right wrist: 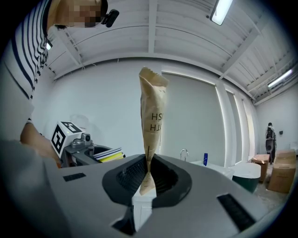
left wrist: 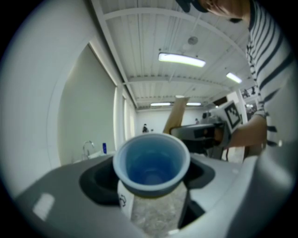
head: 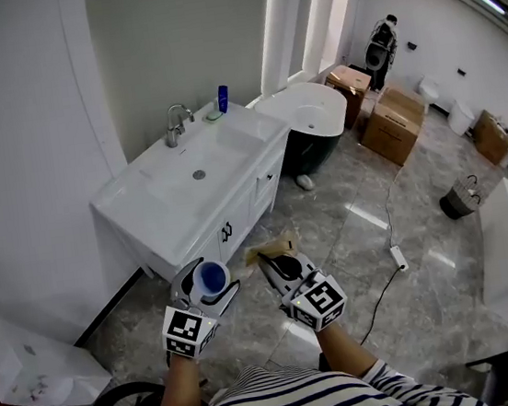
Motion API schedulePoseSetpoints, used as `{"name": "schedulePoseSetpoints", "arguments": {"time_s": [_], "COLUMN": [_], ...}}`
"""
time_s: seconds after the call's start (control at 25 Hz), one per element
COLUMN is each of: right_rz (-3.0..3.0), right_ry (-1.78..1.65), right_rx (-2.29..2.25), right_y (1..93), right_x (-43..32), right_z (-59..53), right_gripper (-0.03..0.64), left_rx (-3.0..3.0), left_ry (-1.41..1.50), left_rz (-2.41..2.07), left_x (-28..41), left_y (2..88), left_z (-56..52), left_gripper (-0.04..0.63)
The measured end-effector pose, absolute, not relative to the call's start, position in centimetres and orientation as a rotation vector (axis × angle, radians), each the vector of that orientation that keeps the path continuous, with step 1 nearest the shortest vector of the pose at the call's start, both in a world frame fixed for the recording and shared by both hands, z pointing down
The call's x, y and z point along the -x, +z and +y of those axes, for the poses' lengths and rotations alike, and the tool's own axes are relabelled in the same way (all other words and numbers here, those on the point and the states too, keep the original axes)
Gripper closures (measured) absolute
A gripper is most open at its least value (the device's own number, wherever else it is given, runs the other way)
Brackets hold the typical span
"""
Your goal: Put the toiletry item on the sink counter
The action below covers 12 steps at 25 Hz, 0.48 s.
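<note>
The left tongs [head: 212,289] clasp a pale blue cup [left wrist: 151,163] by its sides, with the jaws set wide around it and its open mouth turned back toward the person. Just right of them, the right tongs [head: 279,265] are pressed nearly together on the lower end of a brown paper pouch [right wrist: 152,116], which stands upright above them. Both things hang over the marble floor [head: 372,256], well short of the white table [head: 157,210] ahead of the tongs. There, a faucet [head: 175,124] and a blue bottle [head: 223,98] stand beyond the basin.
</note>
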State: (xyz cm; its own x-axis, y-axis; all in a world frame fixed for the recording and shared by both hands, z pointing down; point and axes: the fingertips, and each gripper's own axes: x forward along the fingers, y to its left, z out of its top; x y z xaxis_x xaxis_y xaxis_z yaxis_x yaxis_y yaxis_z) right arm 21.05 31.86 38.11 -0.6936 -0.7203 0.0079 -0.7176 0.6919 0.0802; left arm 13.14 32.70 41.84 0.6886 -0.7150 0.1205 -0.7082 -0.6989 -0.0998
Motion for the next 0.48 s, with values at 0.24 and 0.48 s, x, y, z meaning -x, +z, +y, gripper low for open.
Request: {"name": "schedulePoseSetpoints", "arguments": {"time_s": [0.24,0.48], "right_rz": [-2.824,-2.794], "right_ry": [-0.102,-0.083], "right_rx": [-1.222,-1.217], "right_y": [38.6,39.4], "right_x": [-21.0,-21.0], "right_z": [32.1,32.0], "right_gripper": [0.589,0.589], "left_rx": [2.854,2.890], "left_ry": [-0.218,-0.196], "left_rz": [1.204,1.229], "left_x": [-12.4,-11.7], "left_y": [42.1,43.3], "left_z": [33.0,32.9], "left_gripper": [0.218,0.218]}}
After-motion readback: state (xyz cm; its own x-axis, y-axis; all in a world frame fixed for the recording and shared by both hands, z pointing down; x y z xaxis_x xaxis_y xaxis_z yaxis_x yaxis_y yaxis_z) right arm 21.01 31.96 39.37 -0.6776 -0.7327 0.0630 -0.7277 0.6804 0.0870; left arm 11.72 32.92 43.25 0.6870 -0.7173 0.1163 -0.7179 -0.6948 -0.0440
